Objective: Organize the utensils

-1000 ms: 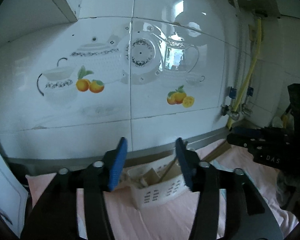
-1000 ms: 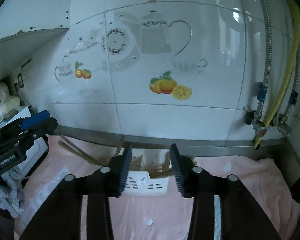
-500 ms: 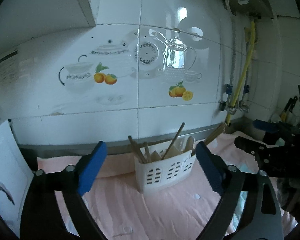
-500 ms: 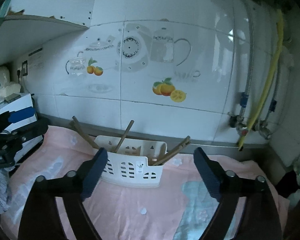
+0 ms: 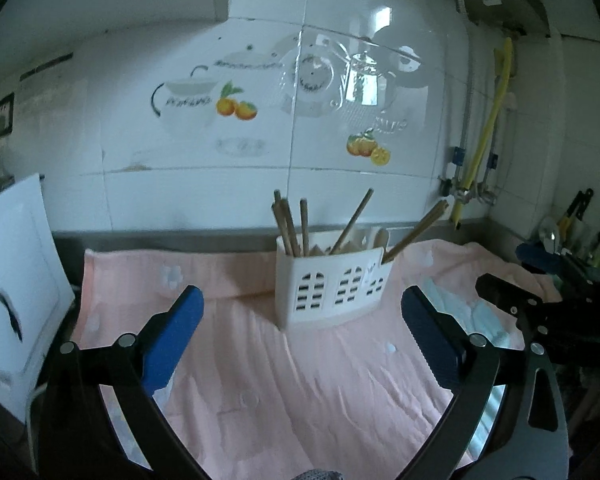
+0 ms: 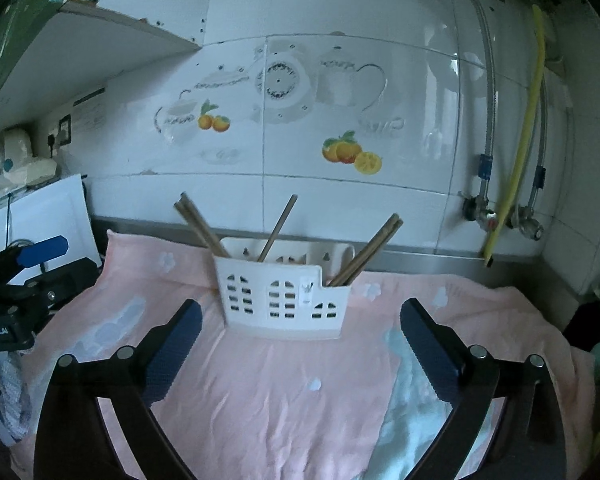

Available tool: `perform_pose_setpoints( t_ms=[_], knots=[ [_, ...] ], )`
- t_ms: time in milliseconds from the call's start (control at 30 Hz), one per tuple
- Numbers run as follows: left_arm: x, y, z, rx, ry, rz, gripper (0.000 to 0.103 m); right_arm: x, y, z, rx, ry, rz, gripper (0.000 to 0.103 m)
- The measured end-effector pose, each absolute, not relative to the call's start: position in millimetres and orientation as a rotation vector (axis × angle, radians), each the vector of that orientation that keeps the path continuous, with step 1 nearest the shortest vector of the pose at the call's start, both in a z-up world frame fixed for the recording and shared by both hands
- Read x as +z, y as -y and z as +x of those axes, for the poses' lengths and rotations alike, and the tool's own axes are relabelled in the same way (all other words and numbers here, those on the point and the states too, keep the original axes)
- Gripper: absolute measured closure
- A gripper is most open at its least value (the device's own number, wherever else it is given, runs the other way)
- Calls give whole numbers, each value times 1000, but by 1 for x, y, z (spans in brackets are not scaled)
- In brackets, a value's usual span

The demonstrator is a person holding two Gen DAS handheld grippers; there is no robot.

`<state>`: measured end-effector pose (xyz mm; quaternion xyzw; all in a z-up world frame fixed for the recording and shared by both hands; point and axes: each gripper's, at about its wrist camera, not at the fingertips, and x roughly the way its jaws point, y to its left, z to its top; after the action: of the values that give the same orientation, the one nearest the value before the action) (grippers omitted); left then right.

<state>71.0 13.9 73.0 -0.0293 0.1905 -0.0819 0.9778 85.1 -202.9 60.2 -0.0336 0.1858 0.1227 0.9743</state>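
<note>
Left wrist view has changed a good deal over the last second: the white utensil caddy (image 5: 332, 284), earlier half hidden between narrow jaws, now stands whole at about 12 o'clock ahead of my left hand-held gripper (image 5: 300, 328), well apart from the fingertips. The jaws are opening — wide now, blue pads splayed to 9 and 3 o'clock — with nothing between them but the pink cloth (image 5: 284, 392) that covers the table.

From the right wrist view it is the same story: my right hand-held gripper (image 6: 300, 332) is opening too, empty, and the caddy (image 6: 280, 300) sits at 12 o'clock, further off than it was. Both views have pulled back from the tiled wall.

Wooden chopsticks (image 6: 200, 226) lean out of the caddy's compartments at several angles; one pair (image 6: 368, 254) slants toward 2 o'clock. I see no loose utensil on the cloth in either view.

My reading — both hands have let go and backed away, so the sorting looks finished or close to it, unless more utensils lie outside these views.
</note>
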Motion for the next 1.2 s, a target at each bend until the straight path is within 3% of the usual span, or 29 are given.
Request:
perform_pose_setpoints(
  t_ms=[667, 1200],
  knots=[
    [43, -11, 29, -99, -406, -37, 5, 10, 204, 48, 239, -435, -66, 7],
    [22, -6, 20, -95, -440, -4, 5, 3, 221, 38, 231, -457, -2, 7]
  ],
)
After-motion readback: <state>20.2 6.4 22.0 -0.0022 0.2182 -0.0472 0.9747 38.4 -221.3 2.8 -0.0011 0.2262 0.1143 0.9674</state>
